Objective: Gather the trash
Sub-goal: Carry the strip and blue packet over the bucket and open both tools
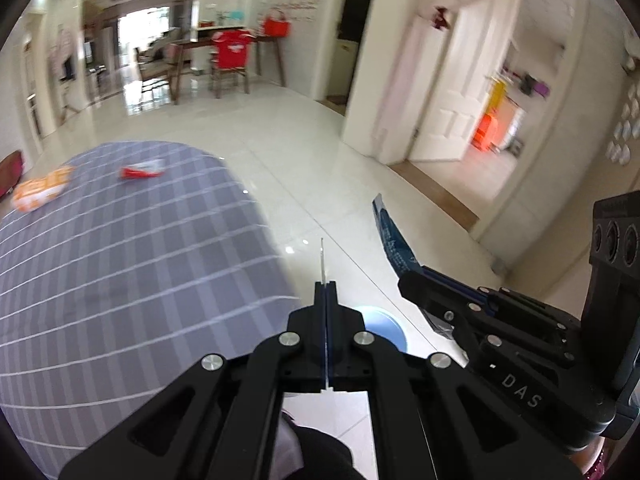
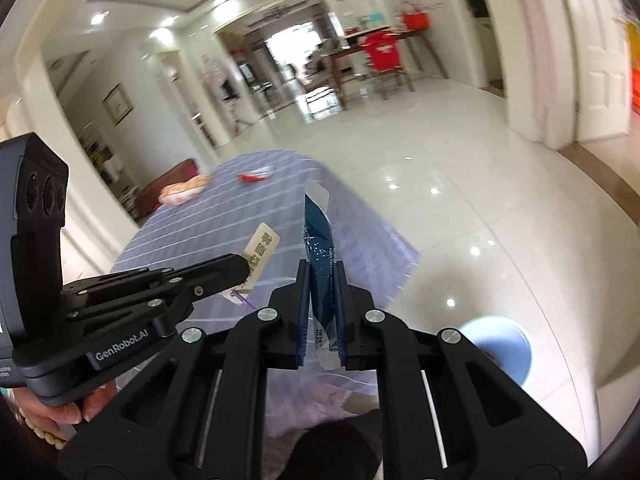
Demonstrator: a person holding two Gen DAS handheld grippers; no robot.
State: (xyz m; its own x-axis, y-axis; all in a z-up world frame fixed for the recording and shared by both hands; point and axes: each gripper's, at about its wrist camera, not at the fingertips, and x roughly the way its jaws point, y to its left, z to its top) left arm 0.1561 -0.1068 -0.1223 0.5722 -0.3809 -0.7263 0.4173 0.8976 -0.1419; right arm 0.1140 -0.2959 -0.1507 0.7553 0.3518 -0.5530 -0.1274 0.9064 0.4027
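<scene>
My left gripper (image 1: 327,284) is shut on a thin cream wrapper (image 1: 321,258), seen edge-on; in the right wrist view it is a cream wrapper (image 2: 262,250) with print held at the left gripper (image 2: 244,266). My right gripper (image 2: 323,272) is shut on a blue wrapper (image 2: 320,240); the blue wrapper also shows in the left wrist view (image 1: 390,236). Both grippers are held above the table's near end, over the floor side. An orange snack bag (image 1: 38,192) and a red-white wrapper (image 1: 142,170) lie on the far end of the table.
The table has a grey-purple checked cloth (image 1: 120,260). A light blue bin (image 2: 504,348) stands on the tiled floor below right; its rim shows in the left wrist view (image 1: 384,324). A white wall corner and an open door are to the right.
</scene>
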